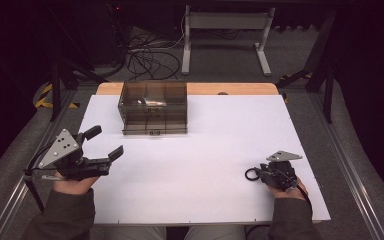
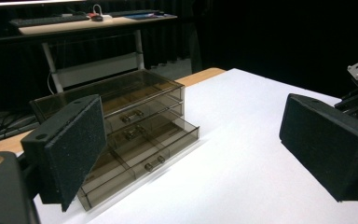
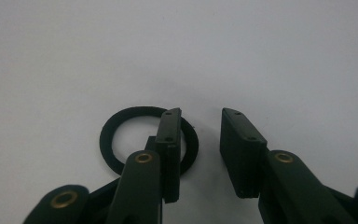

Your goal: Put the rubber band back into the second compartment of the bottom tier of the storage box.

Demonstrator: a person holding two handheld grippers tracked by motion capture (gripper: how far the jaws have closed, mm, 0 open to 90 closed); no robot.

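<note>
- On the white table (image 1: 205, 150), near its right front edge, lies a thin black ring (image 3: 121, 122), flat and round.
- The right gripper (image 3: 200, 149) points down at it; one jaw stands inside the ring, the other outside, a narrow gap left, pads not pressing.
- The left gripper (image 1: 102, 142) hovers, jaws wide and empty, facing a smoky drawer box (image 2: 135, 135).

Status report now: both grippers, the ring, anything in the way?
Left gripper open, idle. Right gripper open, one jaw inside black ring, no grip yet. Ring flat on table. Nothing in the way.
</note>
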